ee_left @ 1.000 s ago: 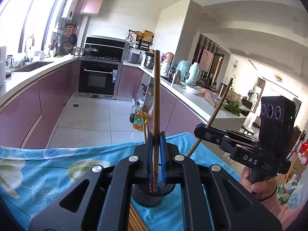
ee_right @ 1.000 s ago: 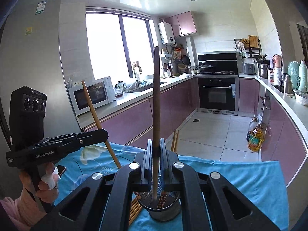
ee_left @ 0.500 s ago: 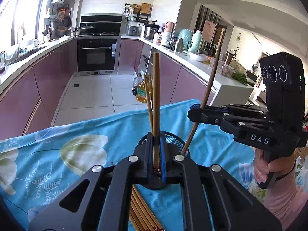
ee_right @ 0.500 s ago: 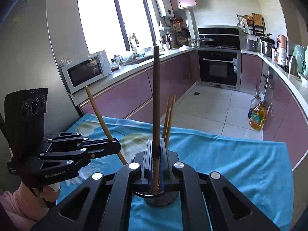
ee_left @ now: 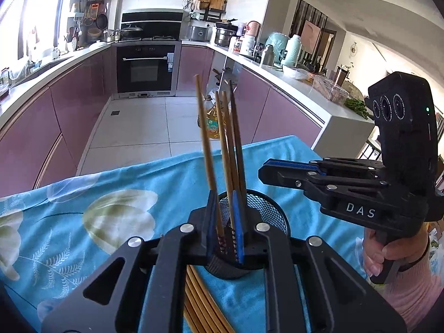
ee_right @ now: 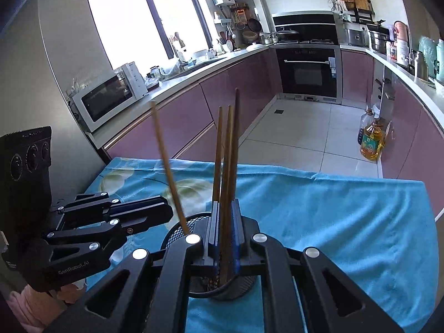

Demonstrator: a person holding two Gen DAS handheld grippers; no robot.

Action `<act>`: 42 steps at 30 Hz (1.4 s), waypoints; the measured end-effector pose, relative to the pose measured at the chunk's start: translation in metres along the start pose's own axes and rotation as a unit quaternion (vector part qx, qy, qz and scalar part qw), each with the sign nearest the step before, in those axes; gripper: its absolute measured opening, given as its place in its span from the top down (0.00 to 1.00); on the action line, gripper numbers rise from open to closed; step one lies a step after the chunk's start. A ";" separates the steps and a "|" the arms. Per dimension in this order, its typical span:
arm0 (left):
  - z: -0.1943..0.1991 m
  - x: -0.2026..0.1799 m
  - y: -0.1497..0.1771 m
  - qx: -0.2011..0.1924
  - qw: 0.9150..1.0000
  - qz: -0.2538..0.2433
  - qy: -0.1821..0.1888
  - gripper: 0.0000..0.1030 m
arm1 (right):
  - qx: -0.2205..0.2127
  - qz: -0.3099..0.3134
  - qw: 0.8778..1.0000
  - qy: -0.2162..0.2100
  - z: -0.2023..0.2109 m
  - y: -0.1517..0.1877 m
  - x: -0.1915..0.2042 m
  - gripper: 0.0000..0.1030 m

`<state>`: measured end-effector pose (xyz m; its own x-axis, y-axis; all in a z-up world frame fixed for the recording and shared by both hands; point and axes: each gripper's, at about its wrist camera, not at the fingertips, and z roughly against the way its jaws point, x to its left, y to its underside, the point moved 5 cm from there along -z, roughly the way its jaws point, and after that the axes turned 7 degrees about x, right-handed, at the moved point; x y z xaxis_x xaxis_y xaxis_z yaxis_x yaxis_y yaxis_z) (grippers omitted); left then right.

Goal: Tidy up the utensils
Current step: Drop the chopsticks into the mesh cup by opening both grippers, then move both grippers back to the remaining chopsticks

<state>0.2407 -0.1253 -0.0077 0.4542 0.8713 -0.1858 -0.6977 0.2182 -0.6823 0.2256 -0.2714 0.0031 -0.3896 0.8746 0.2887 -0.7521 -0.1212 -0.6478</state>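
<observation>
A black mesh holder (ee_left: 265, 216) stands on the blue flowered cloth (ee_left: 83, 216); it also shows in the right wrist view (ee_right: 180, 230). Several wooden chopsticks (ee_left: 226, 149) stand upright in it, also seen in the right wrist view (ee_right: 227, 161); one lighter chopstick (ee_right: 166, 166) leans left. My left gripper (ee_left: 225, 222) sits just over the holder with its jaws slightly apart around the sticks, not pinching. My right gripper (ee_right: 225, 227) is likewise slightly open over the holder. More chopsticks (ee_left: 199, 305) lie on the cloth under my left gripper.
The cloth-covered table ends at its far edge (ee_right: 305, 170) above a tiled kitchen floor. An oil bottle (ee_right: 370, 144) stands on the floor. Purple cabinets and counters (ee_left: 291, 94) run along both sides, with an oven (ee_right: 308, 69) at the back.
Both grippers tilted down toward the holder and opened. The chopstick each one held now stands loose in the holder with the others.
</observation>
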 end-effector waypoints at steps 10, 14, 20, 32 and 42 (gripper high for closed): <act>0.042 0.013 0.021 -0.062 0.997 0.015 -0.038 0.68 | -0.048 0.019 0.999 0.002 0.028 0.010 0.017 0.71; 0.069 0.019 0.039 -0.084 0.995 0.016 -0.048 0.62 | -0.061 0.045 0.997 -0.015 0.045 0.023 0.034 0.60; 0.080 0.032 0.082 -0.068 0.995 0.014 -0.076 0.59 | -0.030 0.072 0.996 -0.044 0.036 0.061 0.061 0.53; 0.039 0.050 0.162 0.017 0.996 0.048 -0.080 0.59 | 0.072 0.039 0.996 -0.040 -0.026 0.129 0.071 0.53; 0.022 0.046 0.181 0.048 0.995 0.049 -0.076 0.59 | 0.082 0.034 0.996 -0.022 -0.035 0.144 0.076 0.53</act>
<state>0.1232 -0.0366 -0.1241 0.2969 0.9454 -0.1343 -0.7877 0.1630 -0.5942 0.1063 -0.2064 -0.0926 -0.4629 0.8404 0.2818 -0.7986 -0.2574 -0.5441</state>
